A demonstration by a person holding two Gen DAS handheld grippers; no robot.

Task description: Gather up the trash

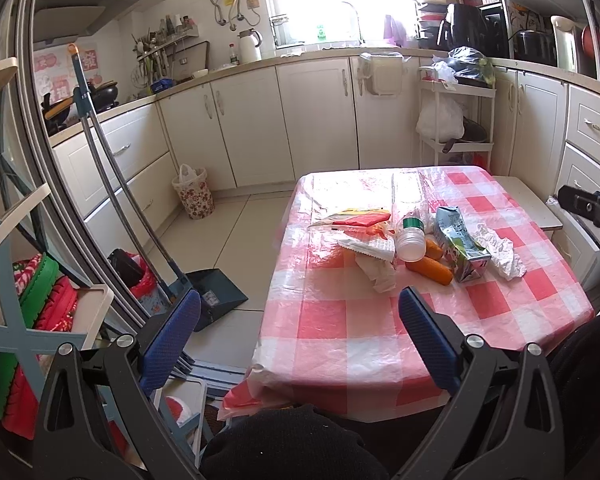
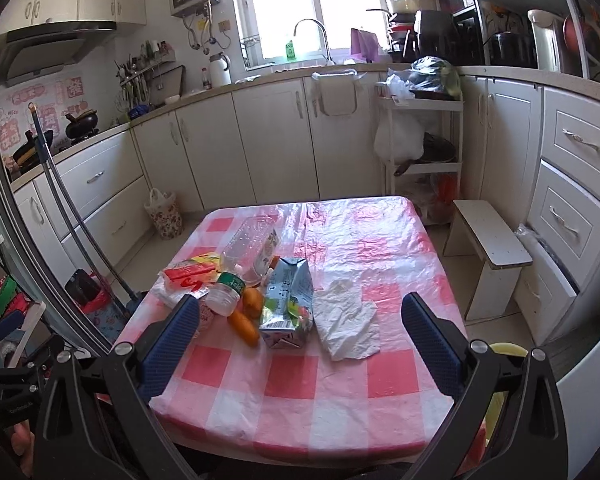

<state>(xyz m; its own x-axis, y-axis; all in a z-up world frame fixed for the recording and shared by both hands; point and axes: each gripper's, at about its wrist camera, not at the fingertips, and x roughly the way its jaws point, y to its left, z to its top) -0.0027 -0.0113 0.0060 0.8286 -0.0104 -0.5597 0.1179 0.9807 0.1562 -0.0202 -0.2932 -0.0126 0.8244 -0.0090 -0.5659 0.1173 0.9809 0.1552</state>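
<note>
Left gripper (image 1: pixel 300 336): held wide open with nothing between the blue pads, kept back over the near left edge of the table, apparently so that the whole heap stays in sight.
Right gripper (image 2: pixel 300 344): likewise spread wide and empty, hung above the near edge of the table (image 2: pixel 300 392), facing the carton and the tissue.
Trash: gathered in one cluster near the table's middle, so it can be reached from the seated side.
Milk carton (image 2: pixel 290 304): laid on its side, touching the orange peels (image 2: pixel 246 318).
Crumpled tissue (image 2: pixel 346 326): spread flat just beside the carton, on the right.
Small bottle (image 2: pixel 226 294): tipped over against the wrappers (image 2: pixel 188 274).
Clear plastic container (image 2: pixel 252 246): lying behind the cluster.
Floral bin (image 1: pixel 193 192): lined with a bag, set on the floor by the cabinets, well apart from the table; judged the likely destination.
Stage: nothing lifted yet.
</note>
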